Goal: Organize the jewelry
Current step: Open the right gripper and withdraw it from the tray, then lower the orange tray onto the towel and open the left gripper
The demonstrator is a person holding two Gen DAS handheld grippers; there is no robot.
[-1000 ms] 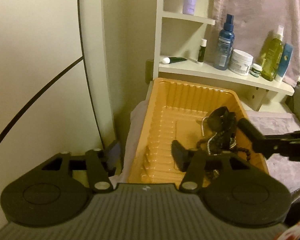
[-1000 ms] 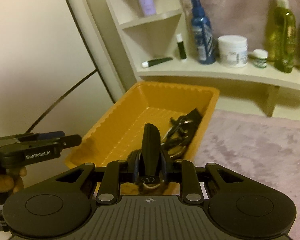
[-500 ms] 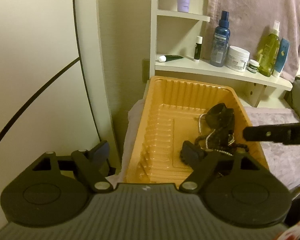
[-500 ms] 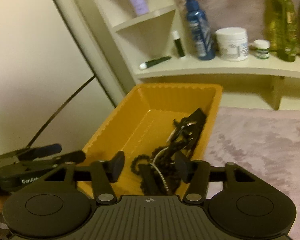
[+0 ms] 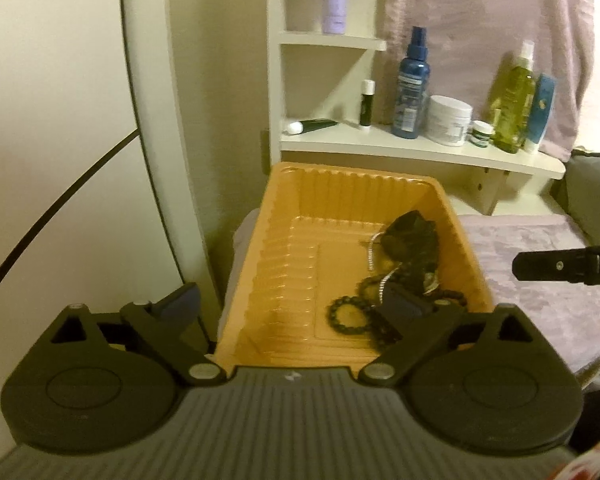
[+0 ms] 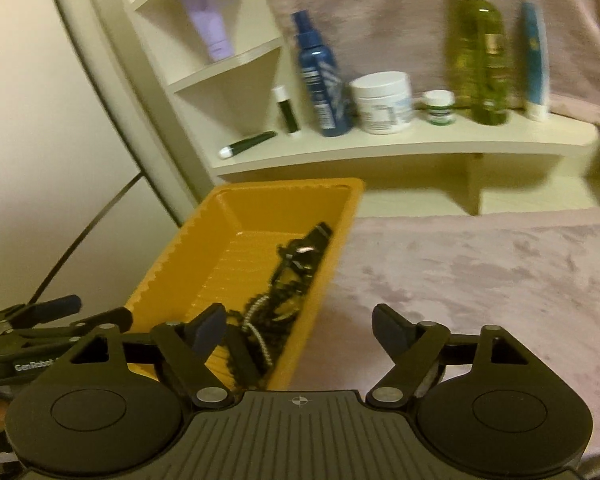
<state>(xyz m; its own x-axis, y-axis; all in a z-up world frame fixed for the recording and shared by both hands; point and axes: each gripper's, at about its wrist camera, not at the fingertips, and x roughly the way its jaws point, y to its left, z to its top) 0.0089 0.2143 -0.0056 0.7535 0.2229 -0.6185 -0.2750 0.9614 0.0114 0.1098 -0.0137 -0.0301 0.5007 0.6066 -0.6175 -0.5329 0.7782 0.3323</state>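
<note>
my left claw (image 5: 292,304) is spread wide and holds nothing, one fingertip left of the orange tray (image 5: 284,240), the other over its lower right corner. my right claw (image 6: 300,328) is also released and empty; its left fingertip sits over the tray's near end, its right one over the mauve cloth (image 6: 480,264).

the tray's long axis runs from the bottom centre of the left view up toward the white shelf (image 5: 420,148); in the right view it slants from lower left to upper centre. the jewelry (image 5: 404,264) lies in a dark tangle along the tray's right wall, strung out along that same axis, with a beaded bracelet (image 5: 350,316) nearest me and a pale chain (image 5: 372,254) further up.

the left view shows the whole tray floor and my right claw's finger entering at the right edge. the right view alone shows my left claw at the lower left, lettered "genrobot". the blue spray bottle (image 6: 320,84) and white jar (image 6: 384,102) carry labels too blurred to read.
</note>
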